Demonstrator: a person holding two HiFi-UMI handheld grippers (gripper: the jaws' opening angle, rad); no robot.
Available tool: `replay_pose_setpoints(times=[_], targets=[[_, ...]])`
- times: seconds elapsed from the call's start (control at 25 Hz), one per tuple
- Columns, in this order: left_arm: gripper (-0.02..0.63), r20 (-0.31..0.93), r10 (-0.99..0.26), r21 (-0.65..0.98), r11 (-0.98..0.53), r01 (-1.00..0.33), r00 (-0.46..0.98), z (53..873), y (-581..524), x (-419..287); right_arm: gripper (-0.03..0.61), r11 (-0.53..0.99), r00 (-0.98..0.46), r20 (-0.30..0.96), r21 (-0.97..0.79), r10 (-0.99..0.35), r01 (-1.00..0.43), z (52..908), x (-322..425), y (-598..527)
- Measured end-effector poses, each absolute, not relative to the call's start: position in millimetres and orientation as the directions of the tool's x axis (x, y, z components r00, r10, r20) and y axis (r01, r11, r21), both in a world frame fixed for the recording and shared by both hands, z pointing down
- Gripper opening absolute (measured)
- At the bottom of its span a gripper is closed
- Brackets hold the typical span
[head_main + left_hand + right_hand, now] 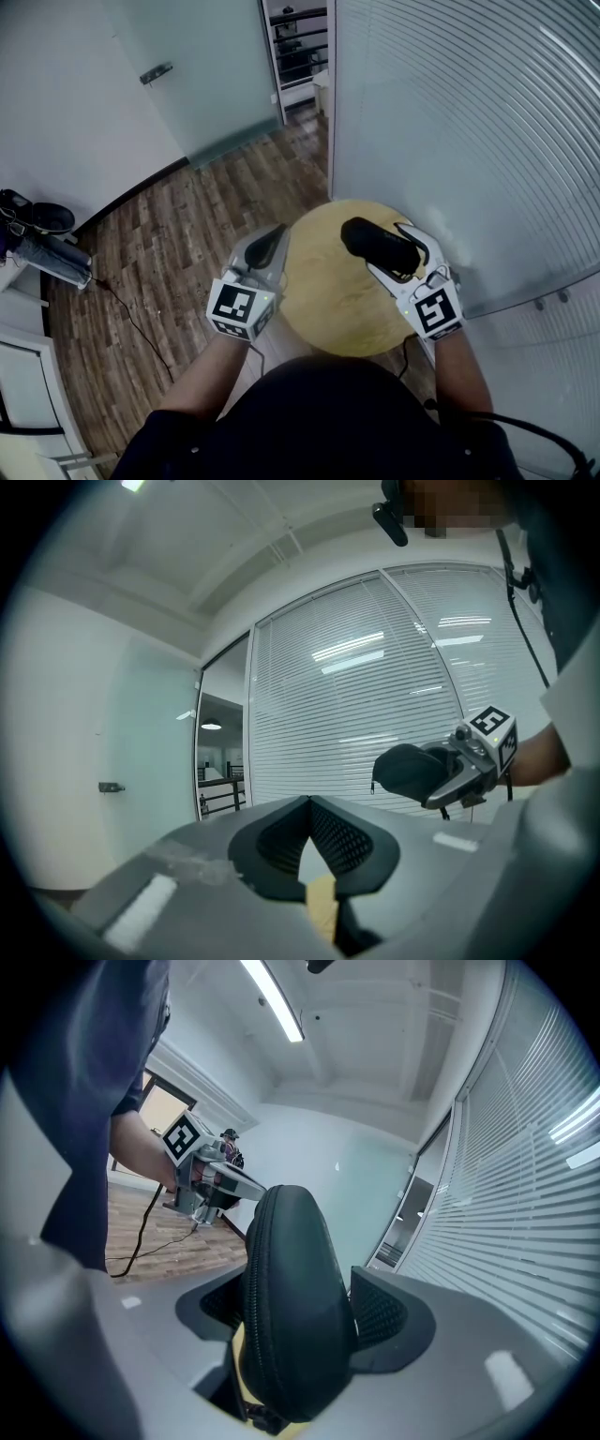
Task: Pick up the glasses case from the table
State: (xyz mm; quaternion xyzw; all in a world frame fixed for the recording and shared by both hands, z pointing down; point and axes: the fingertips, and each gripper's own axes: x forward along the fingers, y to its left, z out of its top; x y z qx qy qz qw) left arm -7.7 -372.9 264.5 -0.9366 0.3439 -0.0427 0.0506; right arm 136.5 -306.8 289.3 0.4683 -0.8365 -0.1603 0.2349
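The black zipped glasses case (378,244) hangs above the round wooden table (328,305), clear of its top. My right gripper (399,256) is shut on it, one jaw on each long side. In the right gripper view the case (291,1307) stands on edge and fills the gap between the pads. My left gripper (269,247) hovers at the table's left rim with its jaws together and nothing in them. In the left gripper view its tips (309,803) meet, and the held case (408,769) shows off to the right.
A curved glass wall with blinds (469,112) runs close behind and to the right of the table. A frosted glass door (197,75) stands at the back left. Wood floor (169,244) with a thin cable (131,319) and dark gear (37,234) lies to the left.
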Motion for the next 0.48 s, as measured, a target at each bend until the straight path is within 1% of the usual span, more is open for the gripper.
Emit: replay_pose_setpoints(times=[0.24,0.48], targets=[[0.005,0.062,-0.633,-0.145,-0.771,-0.621,0.772,270,-371,-1,0.333,0.491,-0.448,0.212,0.491,-0.869,-0.72,290,140,-305],[0.005,0.05,-0.641,-0.144,-0.763,-0.63,0.766,251,-382,-5,0.333,0.488,-0.448,0.205,0.488,-0.87,-0.724,279,133,-314]])
